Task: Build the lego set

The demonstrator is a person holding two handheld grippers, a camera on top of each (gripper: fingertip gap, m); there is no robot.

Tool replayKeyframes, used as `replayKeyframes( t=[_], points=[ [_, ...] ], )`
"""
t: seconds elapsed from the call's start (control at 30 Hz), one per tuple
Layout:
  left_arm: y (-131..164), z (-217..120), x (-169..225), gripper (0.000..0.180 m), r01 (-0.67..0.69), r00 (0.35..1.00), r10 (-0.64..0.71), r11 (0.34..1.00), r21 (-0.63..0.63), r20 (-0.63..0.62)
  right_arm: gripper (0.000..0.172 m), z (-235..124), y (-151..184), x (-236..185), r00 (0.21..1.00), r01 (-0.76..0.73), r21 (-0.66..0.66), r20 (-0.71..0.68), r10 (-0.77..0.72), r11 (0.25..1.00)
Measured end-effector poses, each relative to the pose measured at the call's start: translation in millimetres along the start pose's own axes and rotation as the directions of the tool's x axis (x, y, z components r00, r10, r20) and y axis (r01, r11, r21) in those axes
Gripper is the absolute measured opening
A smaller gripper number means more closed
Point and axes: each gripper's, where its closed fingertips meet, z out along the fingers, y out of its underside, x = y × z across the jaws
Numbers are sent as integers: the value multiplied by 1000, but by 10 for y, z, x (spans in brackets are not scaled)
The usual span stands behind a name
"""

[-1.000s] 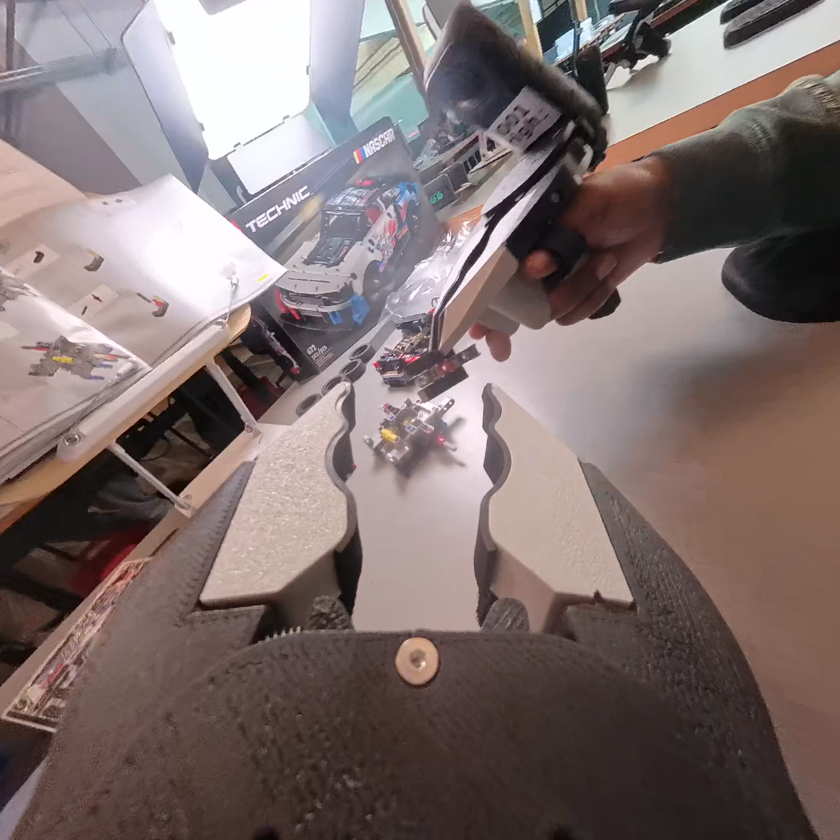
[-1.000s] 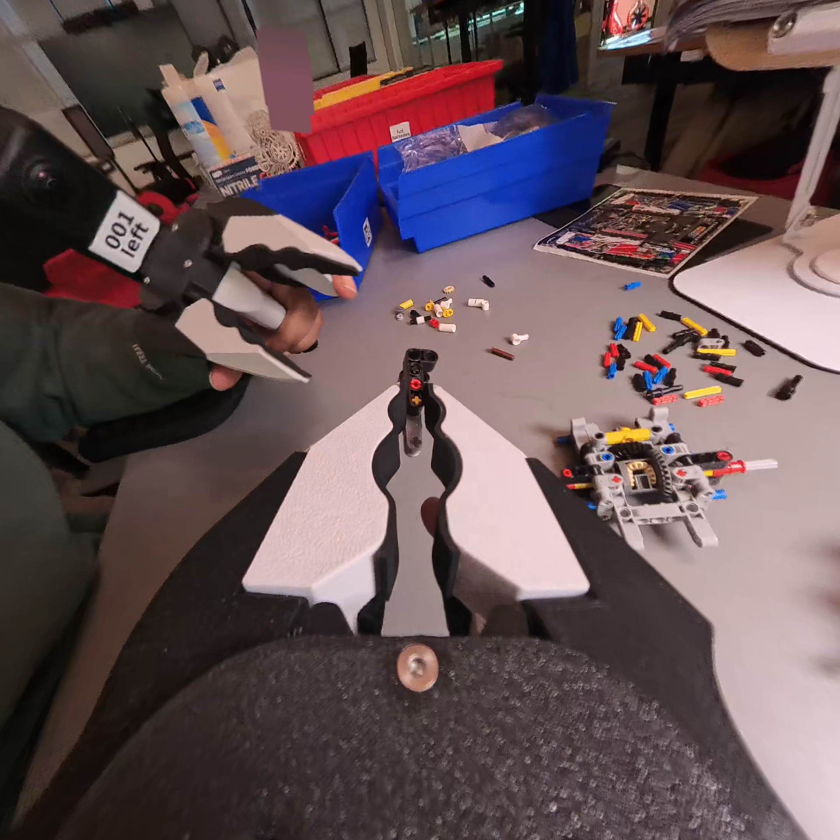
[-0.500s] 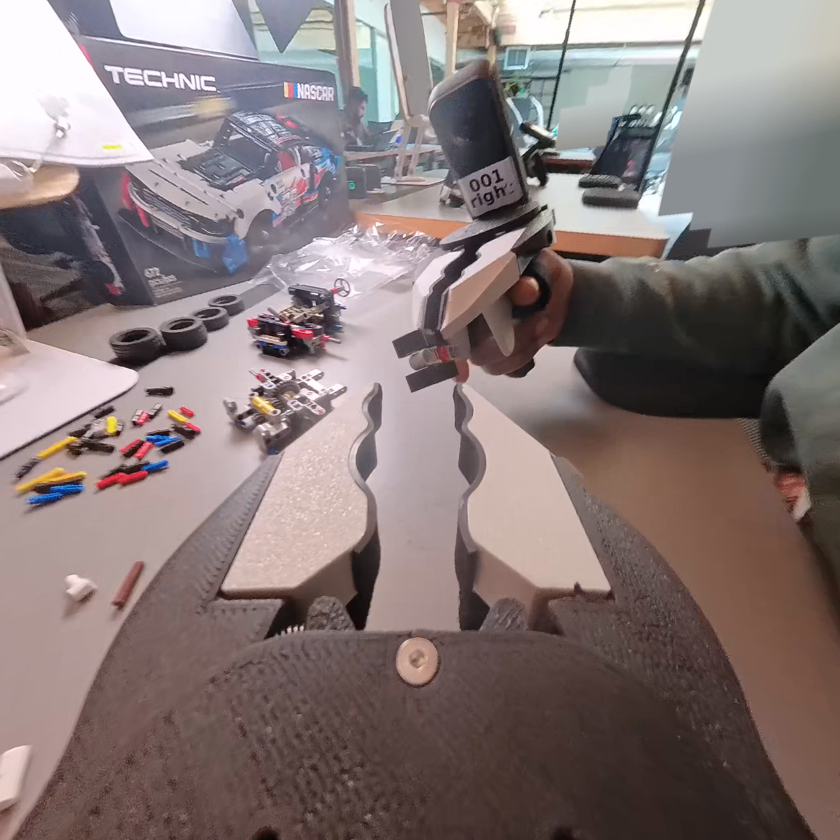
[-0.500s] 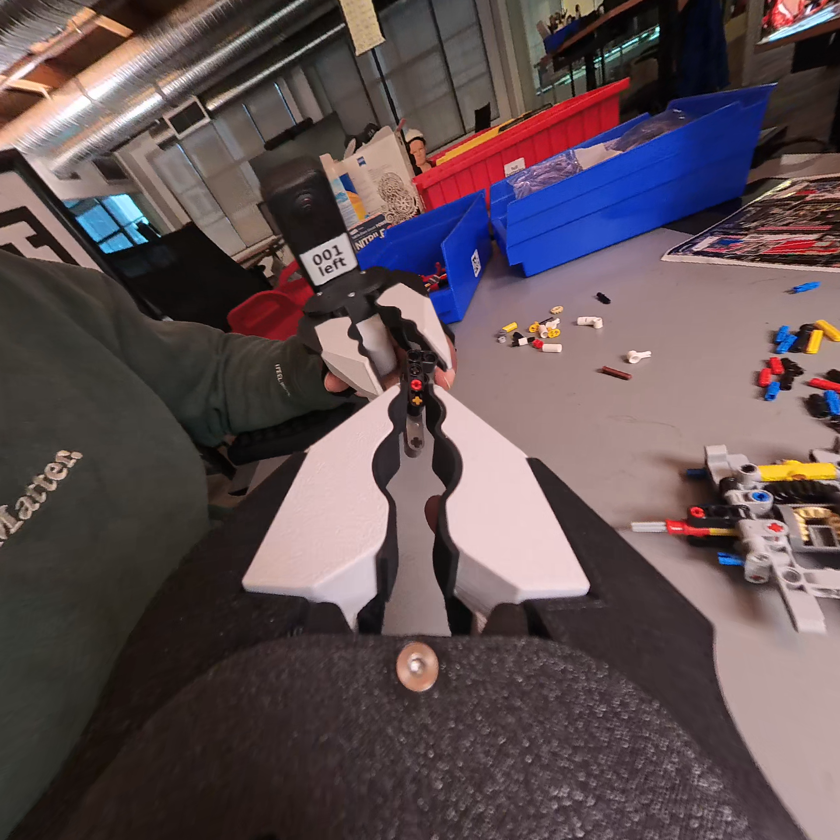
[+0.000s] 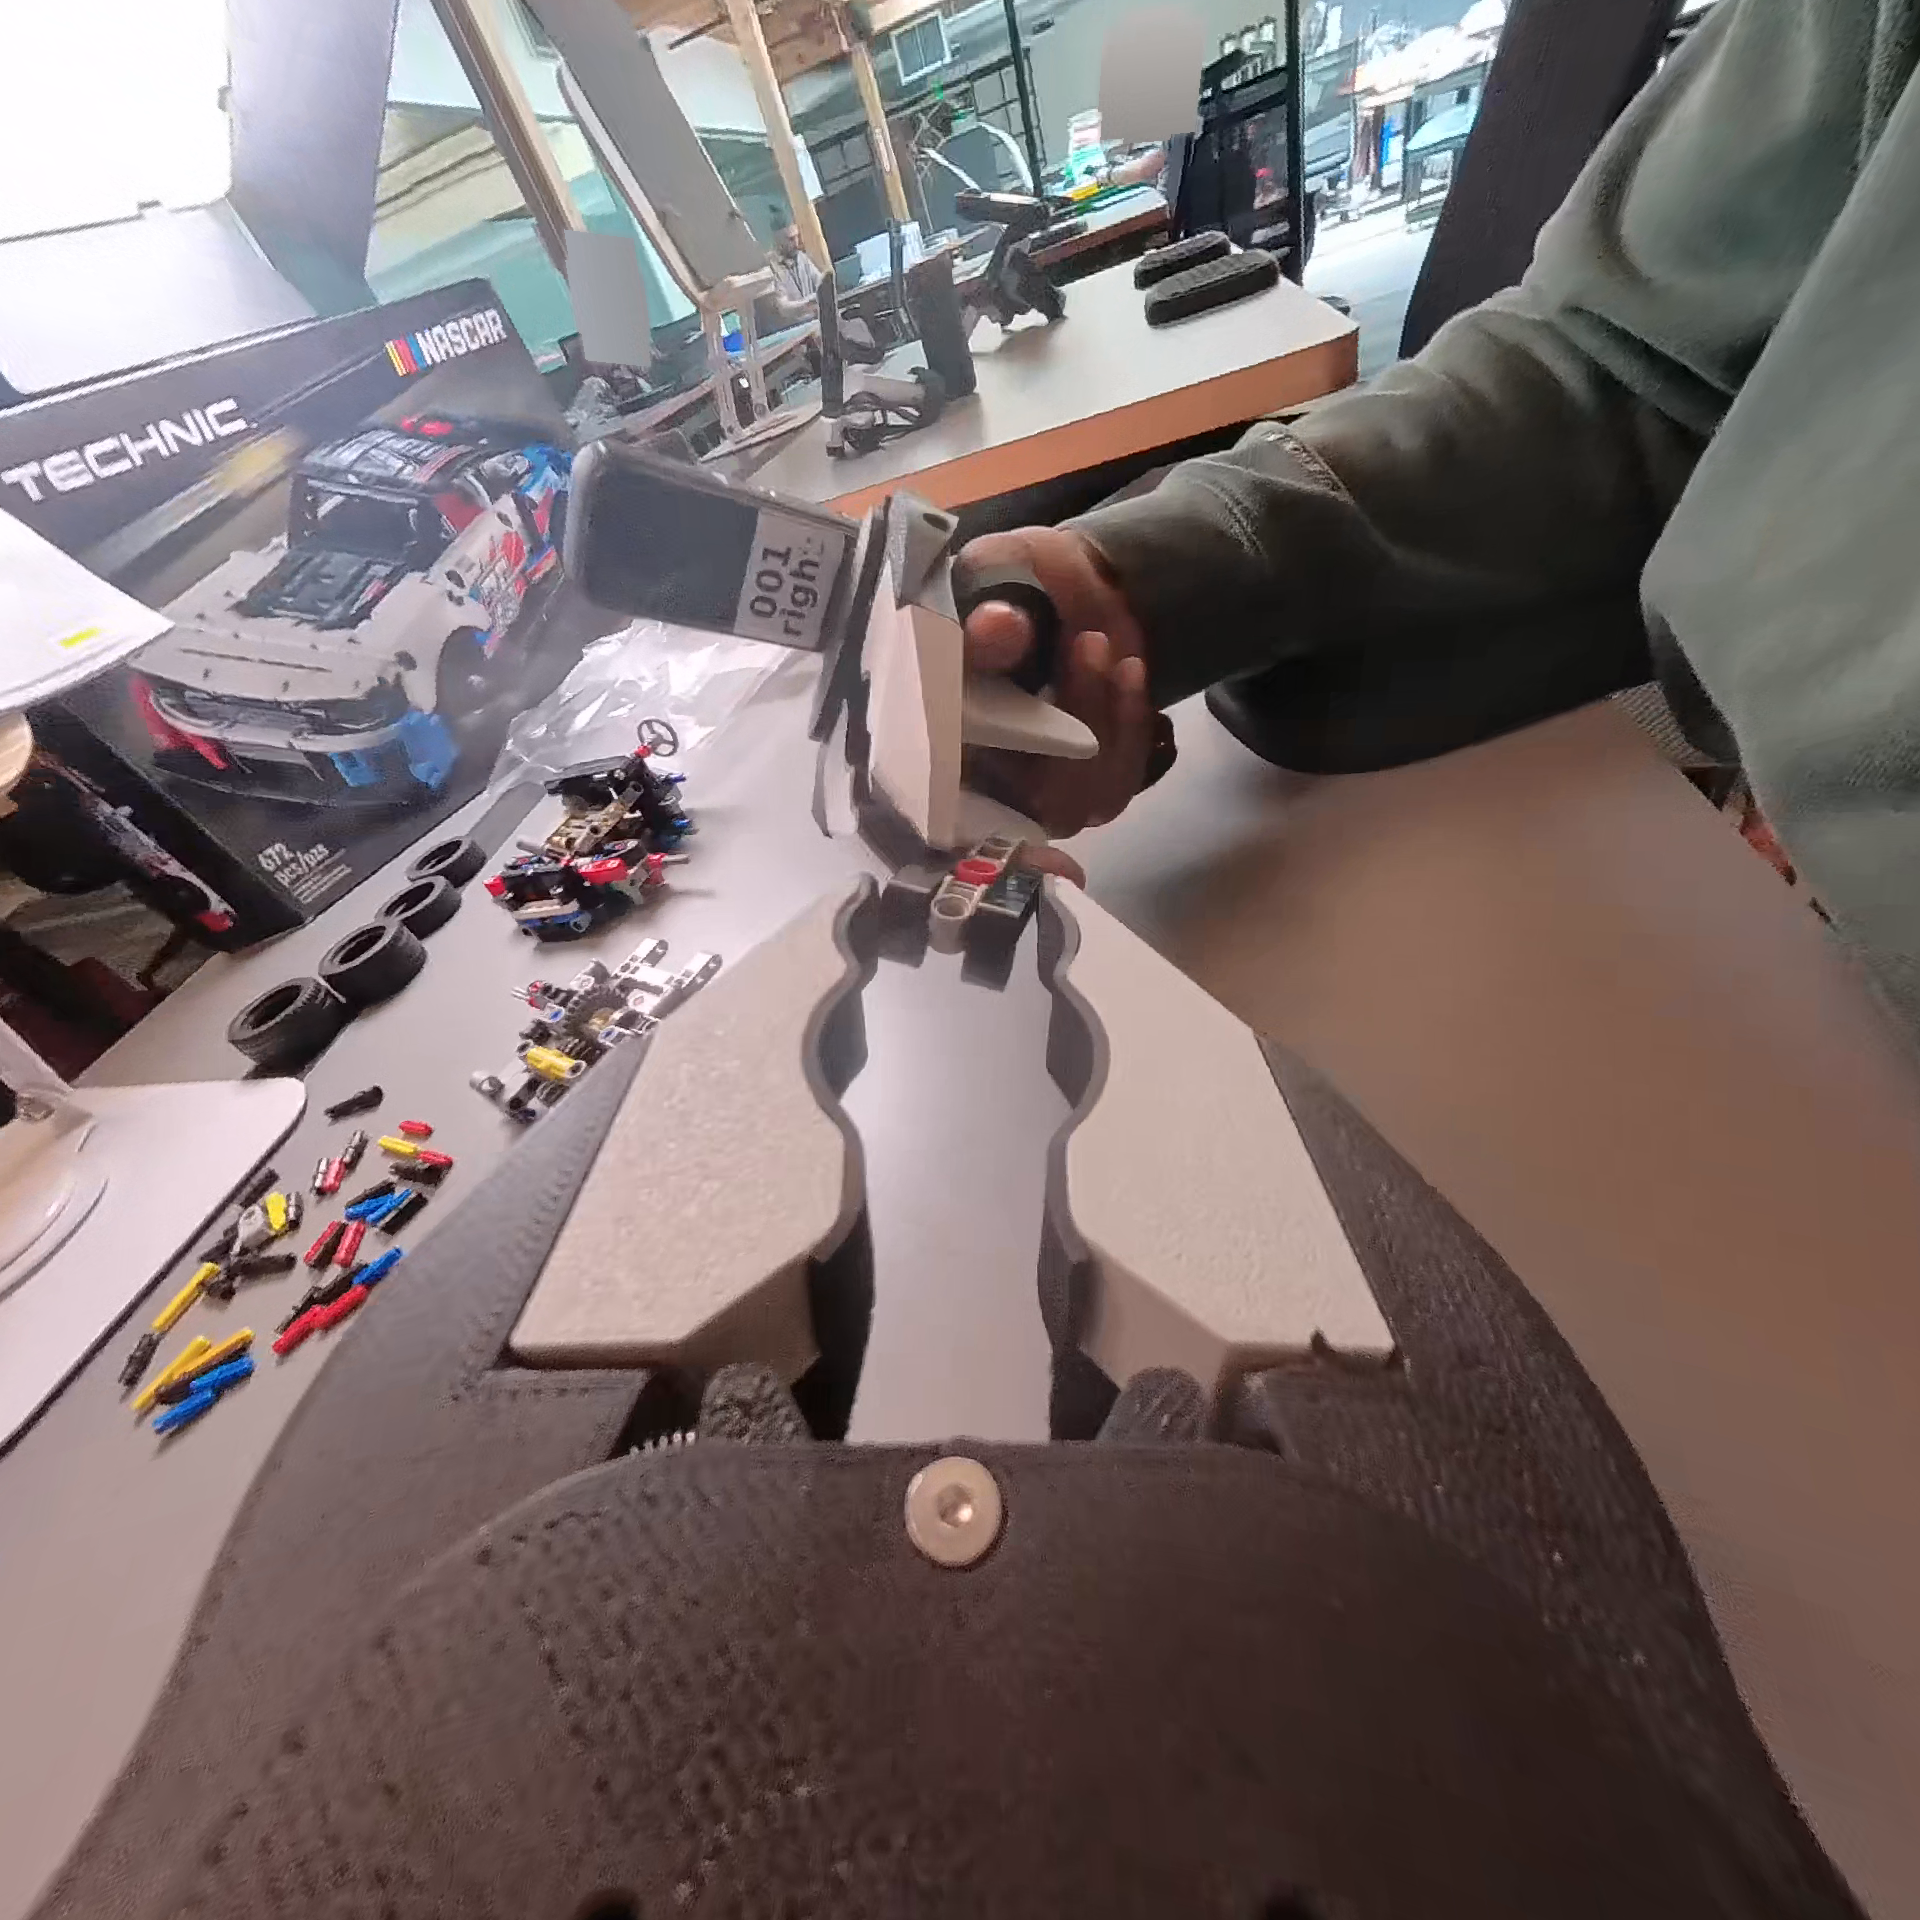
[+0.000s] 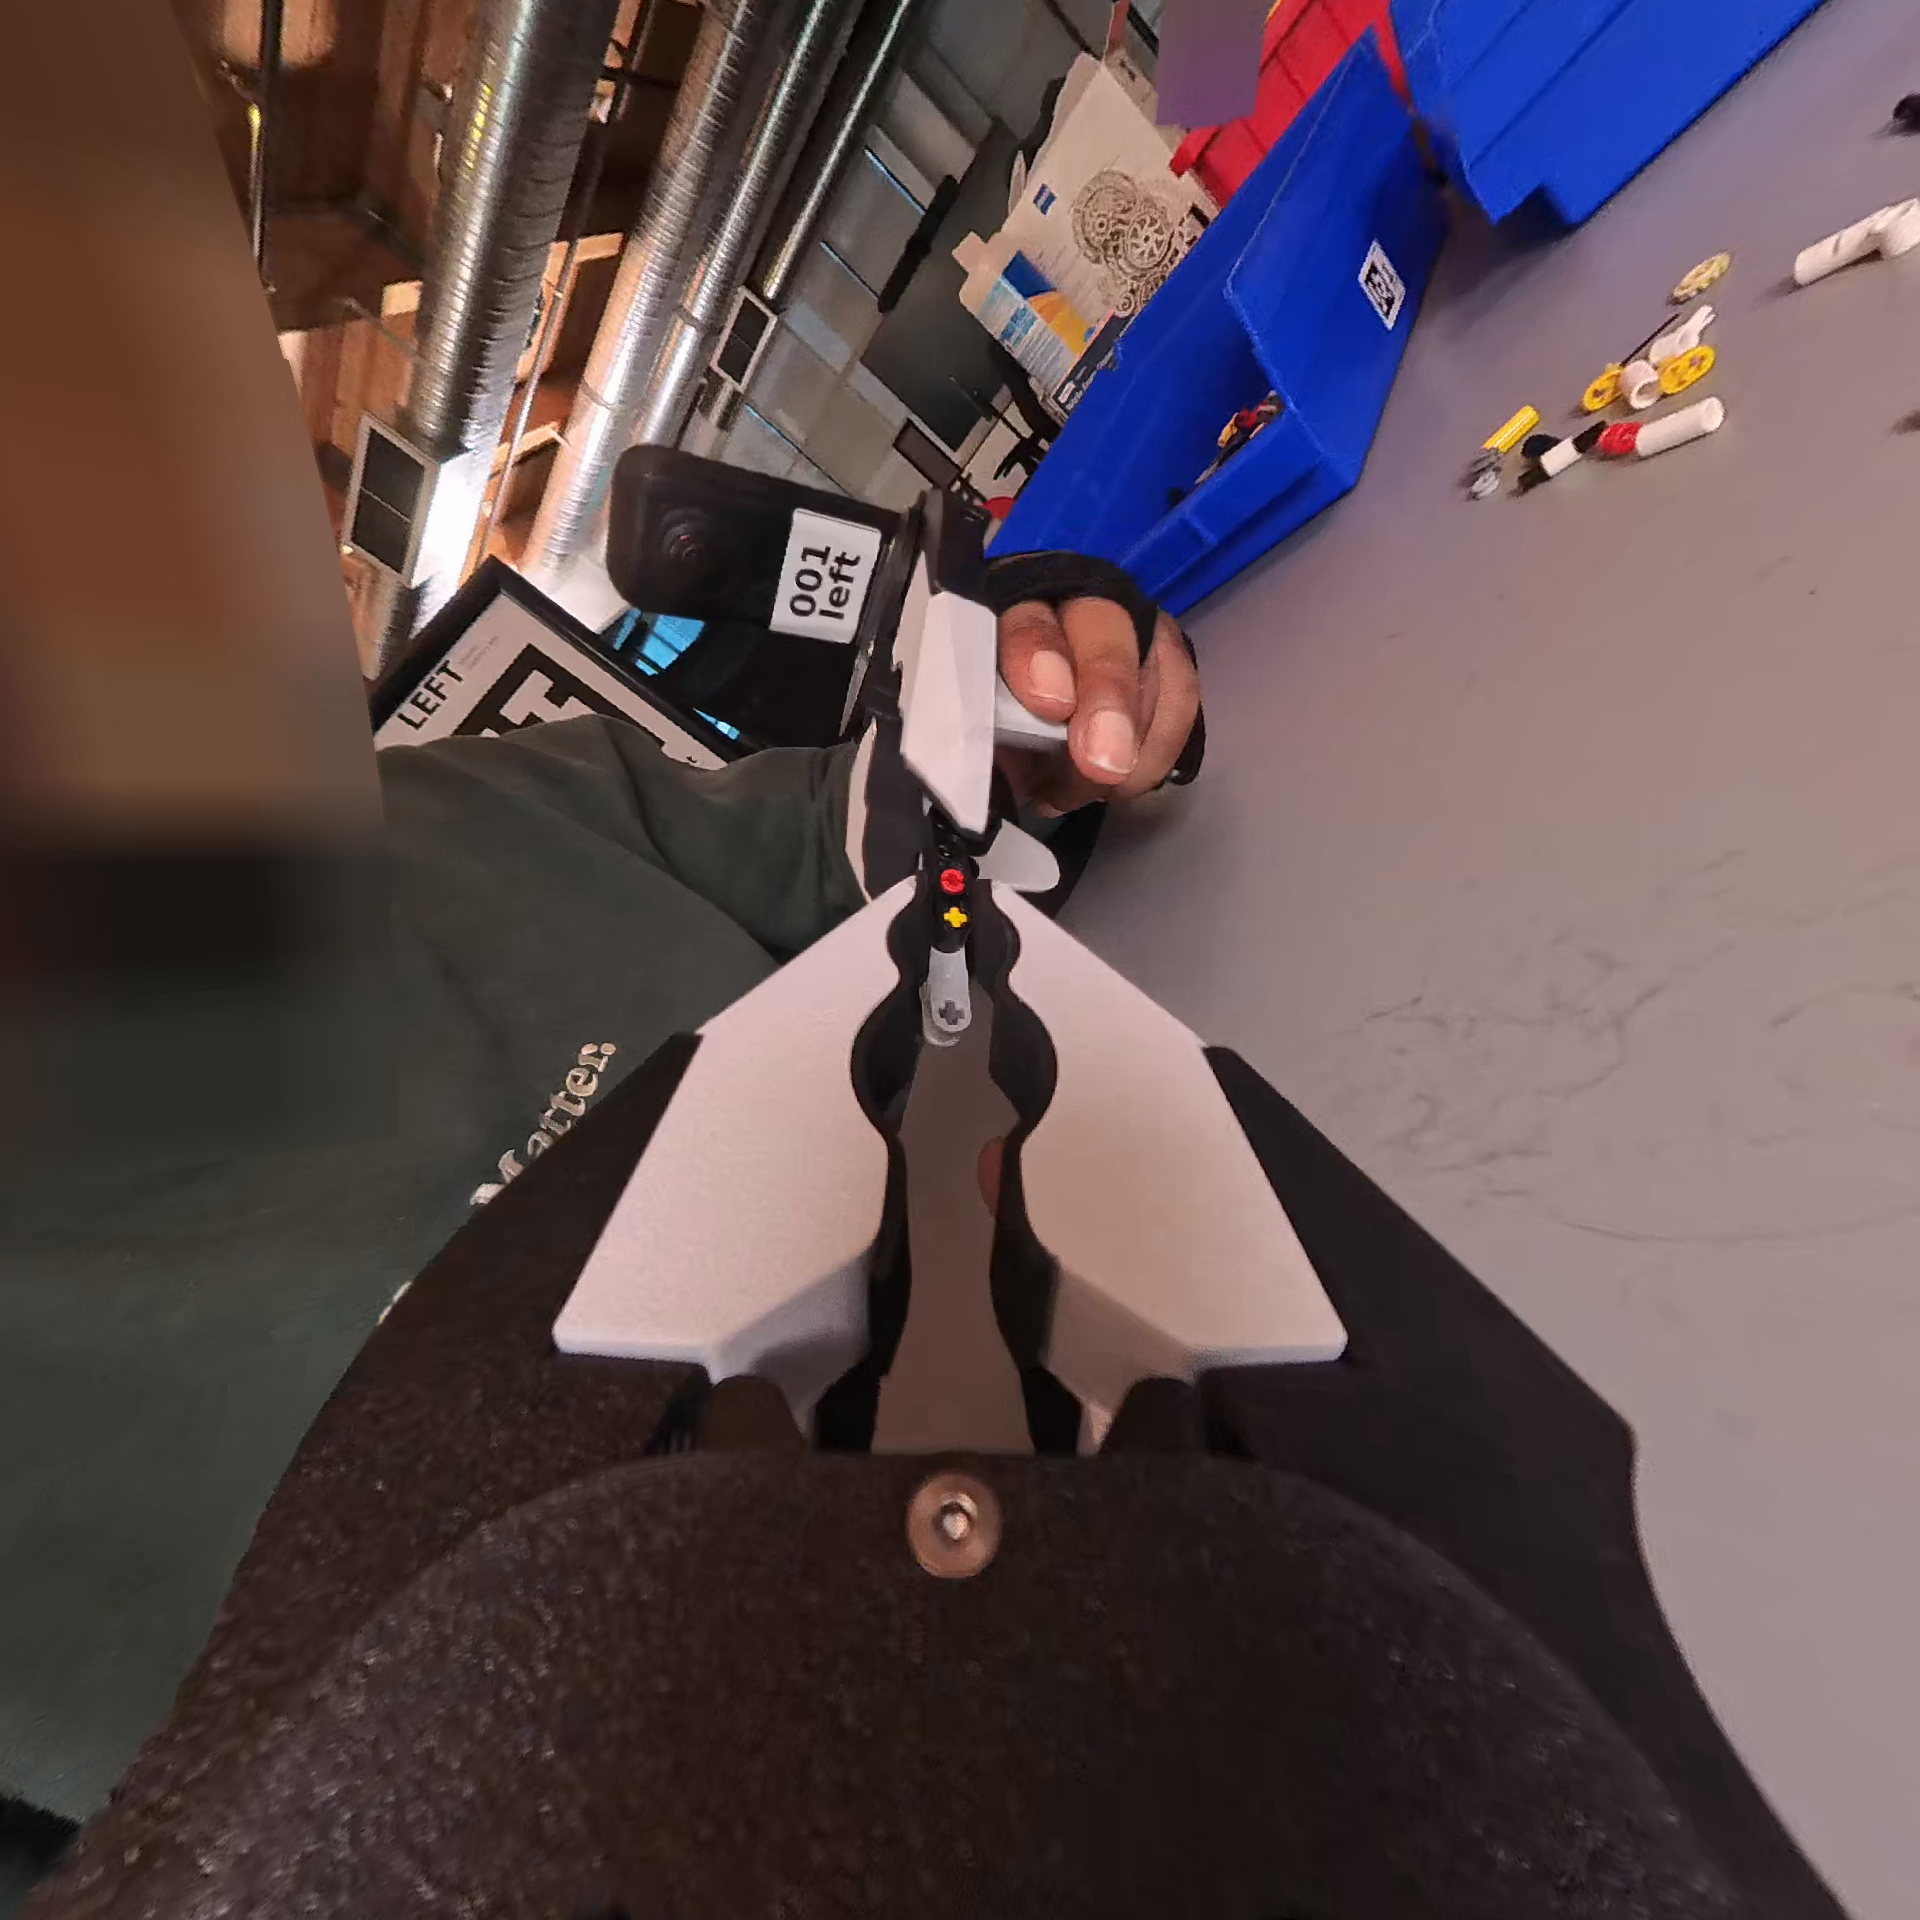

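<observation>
My right gripper (image 6: 951,894) is shut on a small black beam assembly (image 6: 950,914) with a red pin, a yellow pin and a grey link, and holds it above the grey table (image 6: 1507,935). In the left wrist view the right gripper (image 5: 935,847) points down, with that assembly (image 5: 961,909) at its tips. My left gripper (image 5: 956,899) meets it head-on. The assembly's black blocks fill the space between the left fingertips (image 5: 857,904) and touch both pads. In the right wrist view the left gripper (image 6: 951,821) is seen edge-on at the beam's far end.
A boxed car kit (image 5: 312,623) stands at the back left, with loose tyres (image 5: 364,956), two part-built chassis (image 5: 592,842) (image 5: 582,1029) and coloured pins (image 5: 312,1247) in front of it. Blue bins (image 6: 1299,312) and small loose parts (image 6: 1621,416) lie on the far side. My two grippers' fingertips are within a few centimetres of each other.
My left jaws narrowed from wide open, then kept that width. Both grippers swung towards each other, and the assembly held by the right gripper now sits between the left fingertips.
</observation>
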Motion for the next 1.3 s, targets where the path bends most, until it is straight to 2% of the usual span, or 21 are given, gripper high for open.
replayKeyframes(
  t=[0.1,0.17,0.2,0.27,0.33,0.43,0.5,0.7,0.8,0.87,0.97,1.03,1.3],
  points=[
    [4,4,-15,27,-23,1000,23,1000,-17,12,6,-12,-30,-10,997,78,11,-28,-77,997],
    [-45,-12,-44,26,-13,1000,13,1000,3,21,10,-19,-89,-66,971,230,18,-68,-228,973],
    [-68,-29,-70,26,-7,1000,7,1000,12,31,17,-26,-117,-96,936,339,15,-103,-336,941],
    [-104,-61,-109,26,9,999,-10,1000,29,42,26,-29,-116,-180,815,560,-24,-162,-556,828],
    [-123,-70,-119,25,25,999,-27,999,38,41,28,-10,-104,-180,685,691,-100,-228,-692,716],
    [-130,-38,-69,25,24,999,-25,999,33,24,28,60,-5,-113,522,780,-244,-255,-814,577],
    [-132,-28,-38,25,21,1000,-21,999,29,13,27,71,13,-118,473,803,-270,-253,-844,531],
    [-162,-26,33,25,36,999,-35,999,37,-30,24,61,69,-157,422,824,-317,-210,-882,469],
    [-167,-17,49,26,24,999,-22,998,50,-27,24,47,89,-154,432,818,-326,-197,-880,475],
    [-173,-37,92,25,22,998,-19,998,66,-53,24,34,126,-169,477,800,-319,-177,-861,508],
    [-188,-54,102,28,34,997,-29,997,74,-69,24,30,133,-169,493,793,-315,-169,-853,521],
    [-160,-46,135,24,34,996,-29,998,61,-87,24,54,183,-148,494,789,-334,-153,-856,515],
    [-119,-30,143,23,32,994,-30,999,20,-105,23,41,200,-120,485,789,-349,-151,-862,505]
  ],
)
